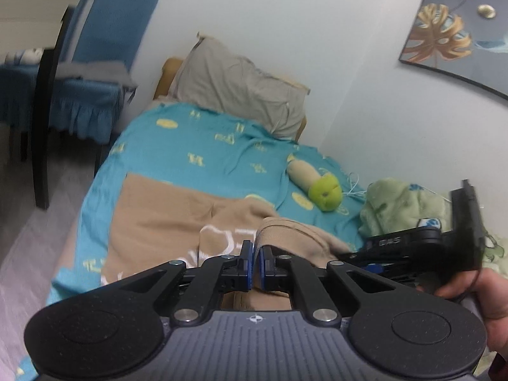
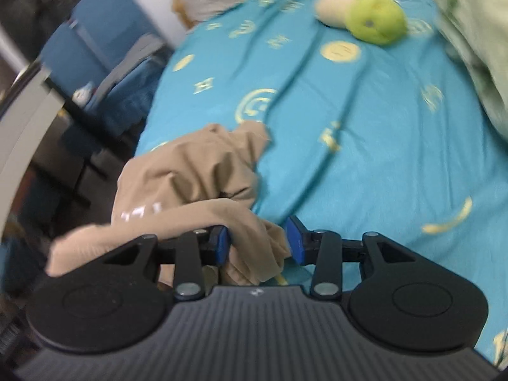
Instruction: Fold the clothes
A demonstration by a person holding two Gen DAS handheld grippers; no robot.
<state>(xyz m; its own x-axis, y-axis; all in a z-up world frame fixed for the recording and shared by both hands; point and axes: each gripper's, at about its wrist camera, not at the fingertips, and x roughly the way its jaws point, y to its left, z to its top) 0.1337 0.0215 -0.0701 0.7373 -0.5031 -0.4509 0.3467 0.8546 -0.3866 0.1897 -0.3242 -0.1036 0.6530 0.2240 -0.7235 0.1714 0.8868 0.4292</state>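
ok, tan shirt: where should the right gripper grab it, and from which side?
Take the bunched tan shirt at the loose fold lying between the right gripper fingers, coming in low from the near edge of the bed. The fold stands up off the sheet there, so the open fingers can probably close around it without catching the sheet.

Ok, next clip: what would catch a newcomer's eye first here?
Probably the tan garment with white print, bunched on the turquoise bedsheet, with cloth between the fingers of both the left gripper and the right gripper. Next, the lime-green plush toy lying farther up the bed, toward the grey pillow against the wall.
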